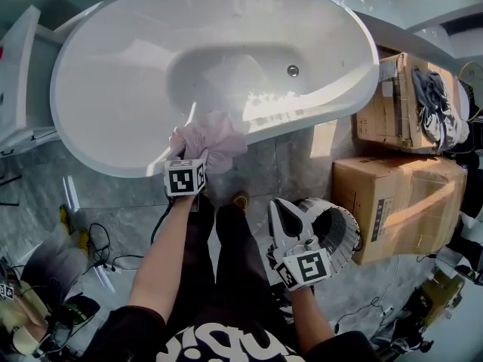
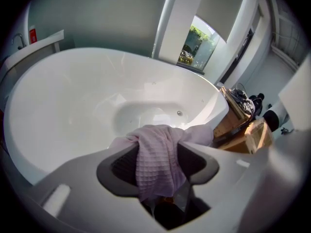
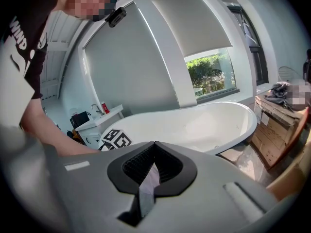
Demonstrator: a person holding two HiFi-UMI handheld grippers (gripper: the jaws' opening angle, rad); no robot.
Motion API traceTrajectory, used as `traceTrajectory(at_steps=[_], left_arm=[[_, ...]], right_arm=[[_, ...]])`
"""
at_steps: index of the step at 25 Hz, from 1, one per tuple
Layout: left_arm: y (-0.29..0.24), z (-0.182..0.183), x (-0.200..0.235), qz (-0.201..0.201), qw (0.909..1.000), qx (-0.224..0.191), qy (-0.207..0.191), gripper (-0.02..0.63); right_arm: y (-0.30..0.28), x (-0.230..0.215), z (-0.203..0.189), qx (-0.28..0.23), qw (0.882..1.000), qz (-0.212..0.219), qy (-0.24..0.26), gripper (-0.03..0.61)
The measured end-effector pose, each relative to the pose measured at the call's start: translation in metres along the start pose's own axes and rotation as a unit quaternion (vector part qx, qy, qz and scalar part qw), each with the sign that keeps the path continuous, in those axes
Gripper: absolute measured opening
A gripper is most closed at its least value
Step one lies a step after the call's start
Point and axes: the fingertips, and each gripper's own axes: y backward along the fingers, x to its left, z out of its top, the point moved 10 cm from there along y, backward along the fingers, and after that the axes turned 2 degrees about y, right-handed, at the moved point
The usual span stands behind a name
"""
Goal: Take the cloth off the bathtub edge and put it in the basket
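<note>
**Desk:** Where does the cloth (image 1: 213, 136) sit?

**Me:** Bunched over the near stretch of the bathtub edge (image 1: 306, 119). One end trails into the tub and the other hangs off the edge toward me, so its long axis crosses the rim. My left gripper (image 1: 196, 154) is right at that edge, with its pads pinched onto a fold of the cloth.

**Desk:** And your right?

**Me:** My right gripper (image 1: 284, 219) is back from the bathtub edge, fingers closed together on nothing, just beside the basket (image 1: 344, 237).

**Desk:** So what does the carry turn on?

**Me:** The basket stands on the floor, well apart from the bathtub edge and off to my right. I reckon my left has to lift the cloth clear, then swing it away from the edge across my body. My right is nearer the basket, but it's empty.
</note>
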Motion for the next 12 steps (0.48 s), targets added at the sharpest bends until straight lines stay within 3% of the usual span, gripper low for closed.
traceTrajectory(at_steps=[7,12], left_arm=[[0.01,0.004,0.009,-0.032,0.9994,-0.001,0.01,0.196],[0.012,0.0,0.014,-0.029,0.9992,0.011,0.025,0.222]], right_arm=[[0.0,0.008,0.001,-0.004,1.0,-0.006,-0.001,0.006],[0.002,0.012,-0.002,-0.004,1.0,-0.012,-0.003,0.006]])
